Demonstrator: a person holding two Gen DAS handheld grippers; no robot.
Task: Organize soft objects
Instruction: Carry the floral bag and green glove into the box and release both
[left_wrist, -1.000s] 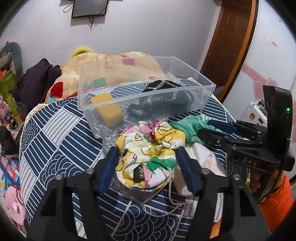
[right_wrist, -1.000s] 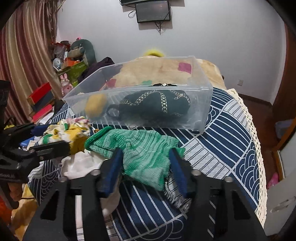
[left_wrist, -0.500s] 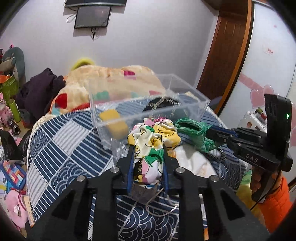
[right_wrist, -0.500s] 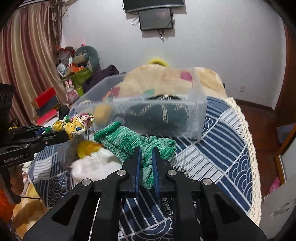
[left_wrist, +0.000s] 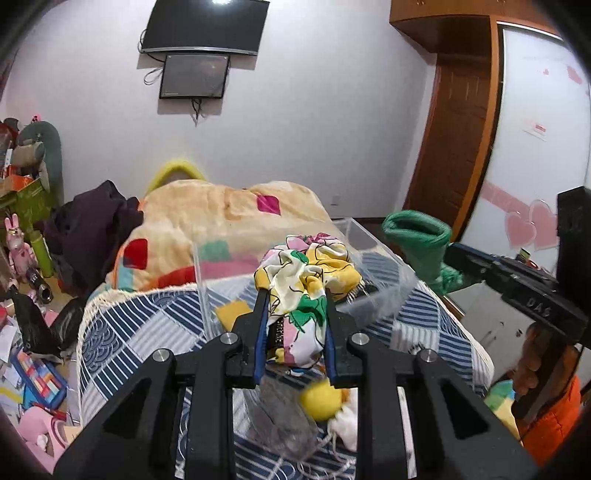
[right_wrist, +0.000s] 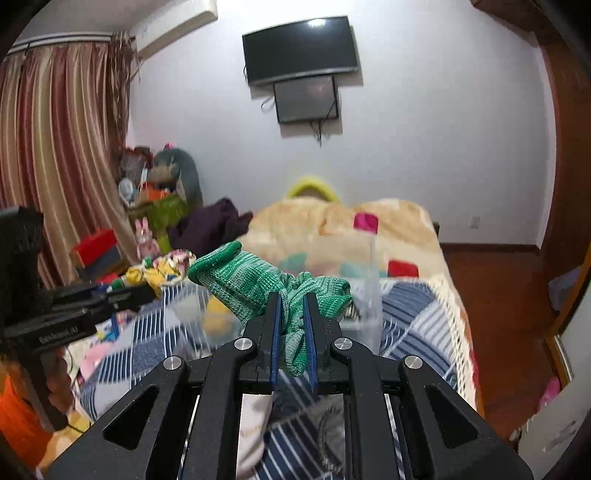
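Floral silky cloth, bunched at the centre of the left view, is pinched between the pressed-in jaws of the left gripper, held above the clear bin. At the centre of the right view, the right gripper pinches a green knit glove mid-body. Both look light and limp; the silky one may slip, so a grip on gathered folds seems safest.

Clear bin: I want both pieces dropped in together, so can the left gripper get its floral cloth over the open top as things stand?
Probably yes. The left gripper holds the floral cloth lifted just before the clear bin, whose top is open, and the right gripper with the green glove is off to the side.
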